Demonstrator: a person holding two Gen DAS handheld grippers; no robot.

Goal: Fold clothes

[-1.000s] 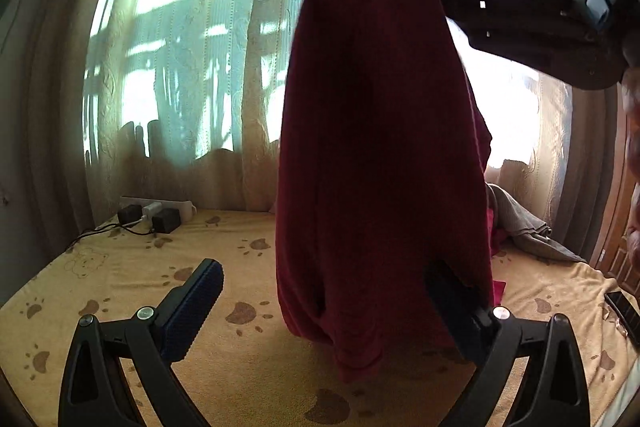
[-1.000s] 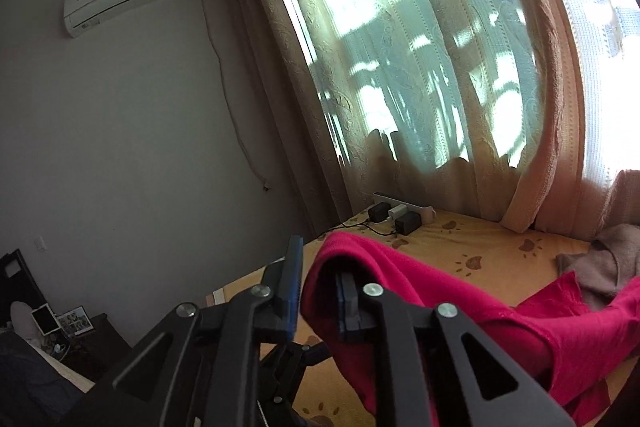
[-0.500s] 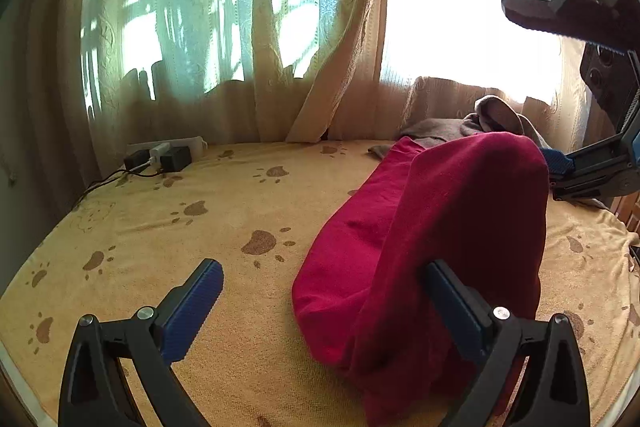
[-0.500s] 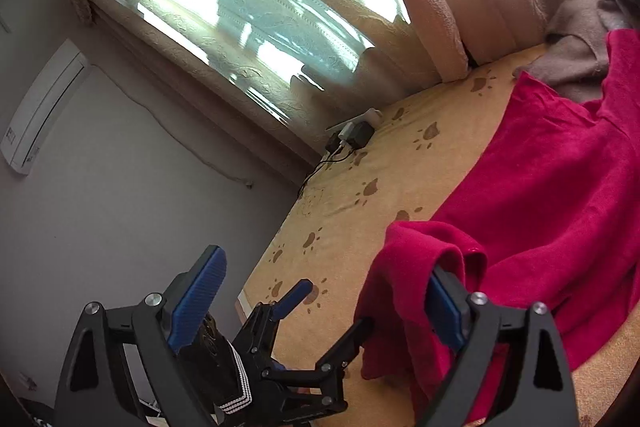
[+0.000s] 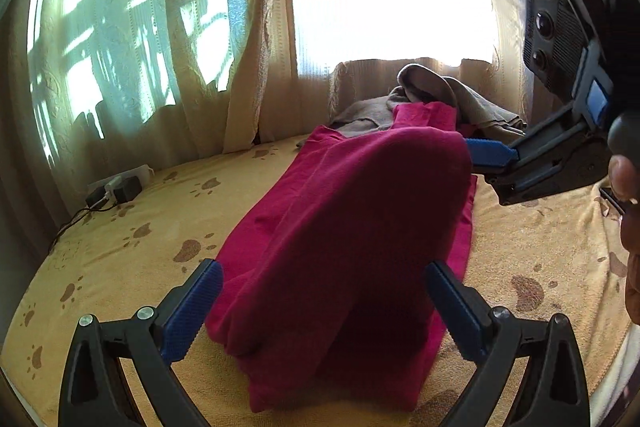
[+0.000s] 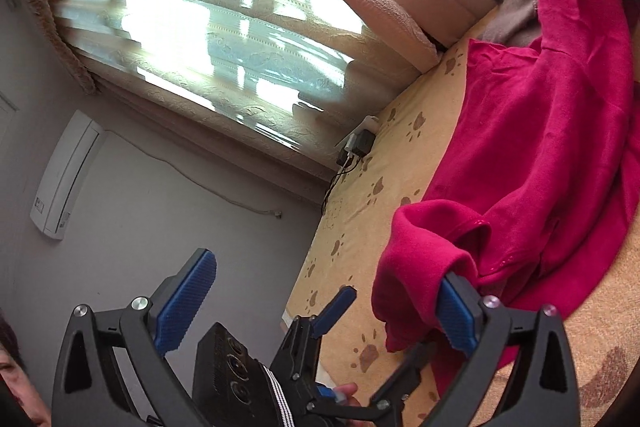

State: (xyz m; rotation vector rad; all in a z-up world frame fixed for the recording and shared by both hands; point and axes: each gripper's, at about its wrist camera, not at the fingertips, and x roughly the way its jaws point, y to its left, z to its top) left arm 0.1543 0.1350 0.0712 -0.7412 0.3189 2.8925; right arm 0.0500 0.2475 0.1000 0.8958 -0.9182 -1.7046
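Both grippers spread wide: left gripper [image 5: 320, 311] straddles the red garment [image 5: 352, 227], fabric draped over its right finger; right gripper [image 6: 320, 303] has cloth hooked on one finger (not pinched). Garment lies on the paw-print bed [image 5: 120, 251], open room left.

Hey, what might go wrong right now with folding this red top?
1. The red top is humped over the open fingers of the right gripper, unclamped; pulling out may drag the fold apart.
2. The top's far end lies on the grey garment, so tugging may pull that along.
3. The left gripper straddles the near hem and could snag it.
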